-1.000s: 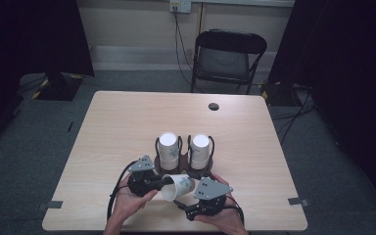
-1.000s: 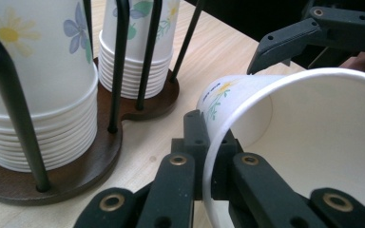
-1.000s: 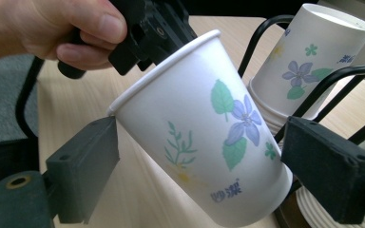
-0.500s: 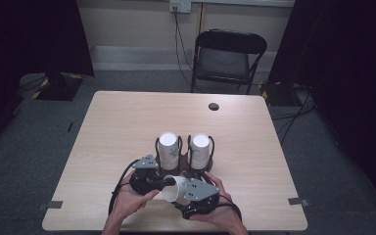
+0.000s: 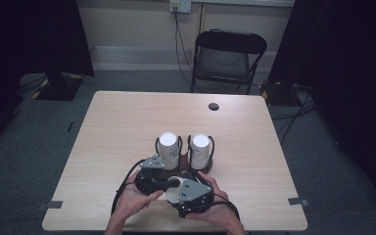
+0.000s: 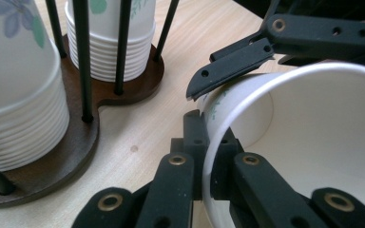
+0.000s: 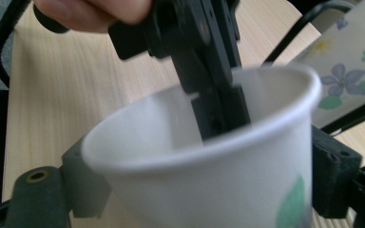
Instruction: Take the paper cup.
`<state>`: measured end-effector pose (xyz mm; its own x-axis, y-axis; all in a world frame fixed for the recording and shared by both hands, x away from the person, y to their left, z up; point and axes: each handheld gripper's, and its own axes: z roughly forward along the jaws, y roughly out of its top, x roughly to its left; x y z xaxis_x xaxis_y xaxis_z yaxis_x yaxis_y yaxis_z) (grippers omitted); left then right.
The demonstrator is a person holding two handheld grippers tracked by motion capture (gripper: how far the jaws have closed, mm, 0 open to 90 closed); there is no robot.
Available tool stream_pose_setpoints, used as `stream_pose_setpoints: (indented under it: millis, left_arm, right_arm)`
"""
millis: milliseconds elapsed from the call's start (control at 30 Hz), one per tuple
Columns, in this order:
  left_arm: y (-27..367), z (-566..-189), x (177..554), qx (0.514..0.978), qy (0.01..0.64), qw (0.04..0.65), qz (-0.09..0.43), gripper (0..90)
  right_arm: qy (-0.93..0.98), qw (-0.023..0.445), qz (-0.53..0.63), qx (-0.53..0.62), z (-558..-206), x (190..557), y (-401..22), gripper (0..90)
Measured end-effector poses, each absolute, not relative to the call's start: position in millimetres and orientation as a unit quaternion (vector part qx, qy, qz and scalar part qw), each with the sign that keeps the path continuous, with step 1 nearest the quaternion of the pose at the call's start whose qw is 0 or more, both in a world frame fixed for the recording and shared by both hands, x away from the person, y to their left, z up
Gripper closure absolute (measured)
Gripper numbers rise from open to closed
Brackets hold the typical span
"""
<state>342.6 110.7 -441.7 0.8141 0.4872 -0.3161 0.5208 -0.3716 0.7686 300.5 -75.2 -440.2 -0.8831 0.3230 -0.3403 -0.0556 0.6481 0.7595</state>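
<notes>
Cup rack [image 5: 184, 166] just ahead blocks forward reach, open tabletop [image 5: 127, 122] beyond and beside

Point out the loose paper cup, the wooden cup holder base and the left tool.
paper cup [image 6: 313, 142], left gripper view, inner wall.
wooden cup holder base [image 6: 76, 152], left gripper view, brown rim.
left tool [image 6: 206, 164], left gripper view, between fingertips pinching the cup's rim.

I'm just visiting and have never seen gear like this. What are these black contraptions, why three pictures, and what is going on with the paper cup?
No robot here: a person holds two hand-held clamps. One picture looks down from above the table; the others come from cameras riding on each clamp. A wooden holder carries two stacks of flowered paper cups. The left gripper pinches the rim of a single paper cup, one jaw inside. The right gripper has just been closing around the cup's body, jaws on both sides; whether they press yet is unclear.
</notes>
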Motion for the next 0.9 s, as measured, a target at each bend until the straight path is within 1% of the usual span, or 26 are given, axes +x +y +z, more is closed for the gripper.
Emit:
stream_pose_setpoints:
  millis: [133, 367, 533, 600, 700, 900]
  left_arm:
    - [110.5, -442.1, 342.8, 0.827, 0.306, 0.471, -0.021, 87.8]
    - [110.3, -442.9, 343.6, 0.830, 0.308, 0.465, -0.027, 87.5]
    - [110.0, -444.5, 342.6, 0.834, 0.301, 0.462, -0.021, 87.5]
    - [110.4, -448.0, 344.0, 0.829, 0.309, 0.466, -0.026, 87.6]
    - [110.1, -447.4, 340.7, 0.827, 0.309, 0.469, -0.014, 87.7]
    - [110.7, -447.7, 341.6, 0.830, 0.307, 0.466, -0.013, 86.8]
  right_arm:
    - [0.877, 0.234, 0.414, 0.070, -439.5, 299.1, -74.7, 21.4]
    - [0.876, 0.238, 0.414, 0.068, -439.4, 297.8, -74.6, 22.3]
    - [0.877, 0.243, 0.410, 0.064, -439.7, 296.0, -73.7, 22.6]
    - [0.877, 0.244, 0.410, 0.063, -440.0, 295.3, -73.7, 23.7]
    - [0.875, 0.248, 0.410, 0.063, -440.7, 295.3, -73.8, 24.1]
    - [0.875, 0.248, 0.412, 0.061, -440.7, 294.7, -74.1, 26.0]
